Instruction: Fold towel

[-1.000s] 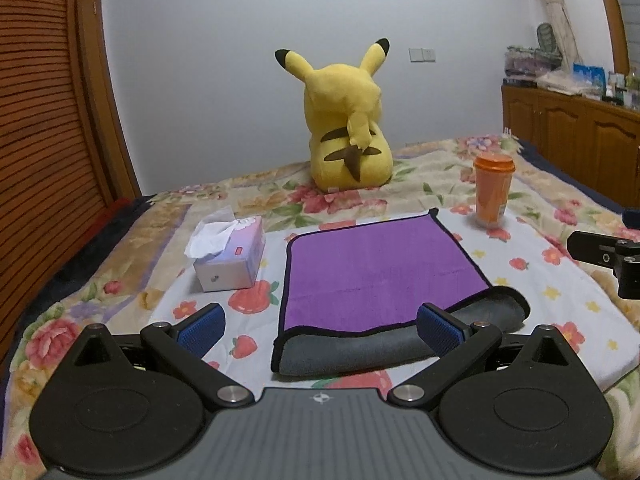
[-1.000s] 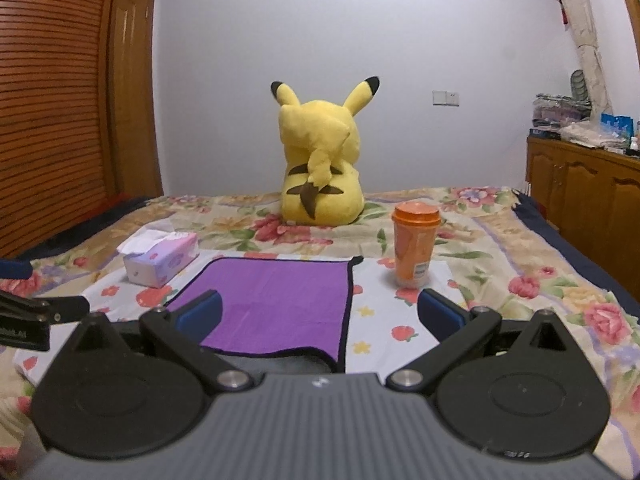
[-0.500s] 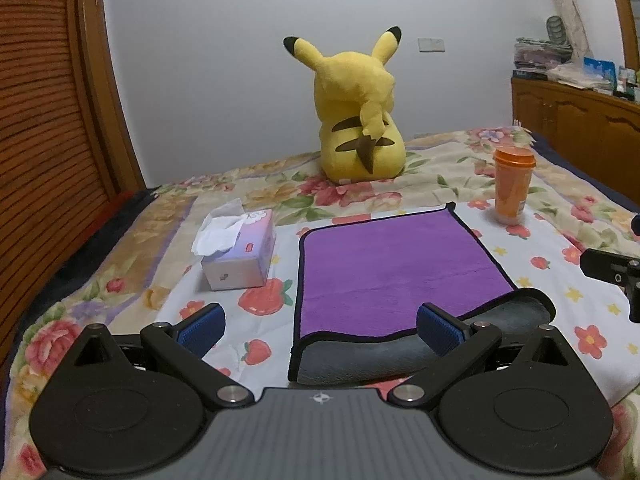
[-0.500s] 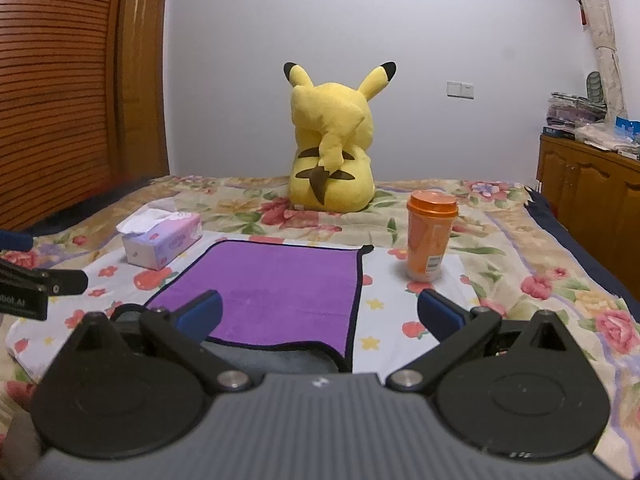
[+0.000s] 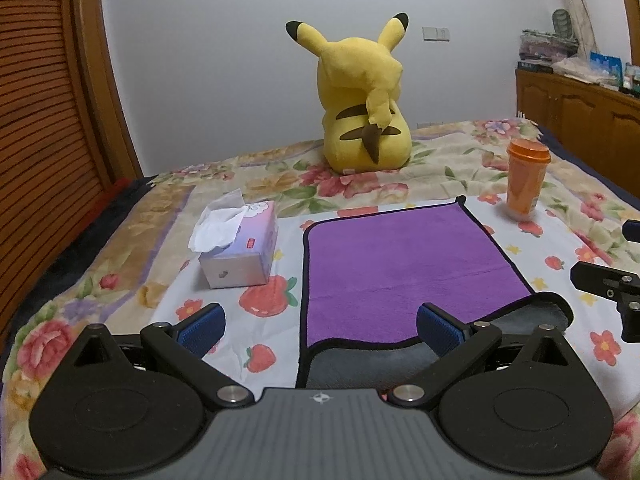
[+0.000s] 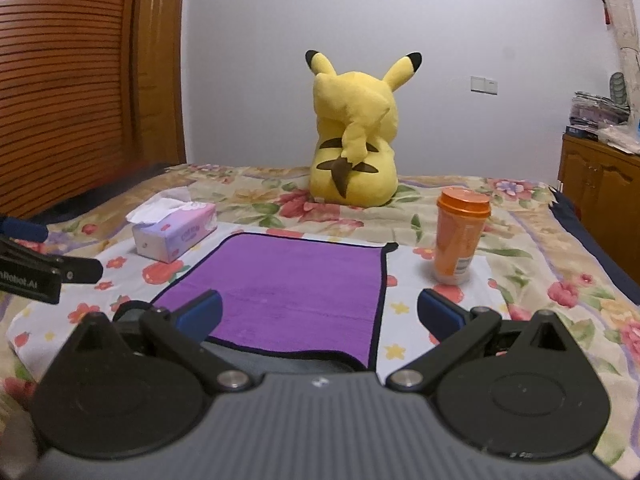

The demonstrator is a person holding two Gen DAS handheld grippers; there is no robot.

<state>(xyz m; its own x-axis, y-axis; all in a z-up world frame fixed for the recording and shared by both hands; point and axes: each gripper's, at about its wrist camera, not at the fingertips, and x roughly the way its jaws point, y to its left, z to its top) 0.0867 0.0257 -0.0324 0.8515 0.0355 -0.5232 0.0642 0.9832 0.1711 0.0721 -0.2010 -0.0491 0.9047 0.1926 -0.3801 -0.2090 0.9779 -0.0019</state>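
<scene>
**Two open claws hover at the towel's near edge**

Both claws stand wide open and hold nothing. The left claw [image 5: 318,326] sits low over the near left part of the towel [image 5: 400,264], and the right claw [image 6: 318,312] sits over its near right part. Each tool shows at the edge of the other's view, so they are side by side at the same end of the cloth.

The towel lies flat on the bed [image 5: 440,168], purple face up, with a black hem. Along its near edge a strip is turned over and shows the grey underside [image 5: 360,368]; the strip bulges on the right. A tissue box [image 5: 240,252] stands just beside the towel's left edge, an orange cup [image 6: 460,240] stands near its far right corner, and a yellow plush toy [image 6: 356,136] sits well behind.

The step in hand looks like taking hold of the near edge to make a fold. To do it well, each claw should pinch close to its own near corner, catching the hem and both layers of the turned strip, so nothing slips loose. Lifting both corners evenly and carrying them straight toward the far hem would keep the side edges lined up. The path should stay low and between the tissue box and the cup, since a wide swing on the right could tip the cup.
</scene>
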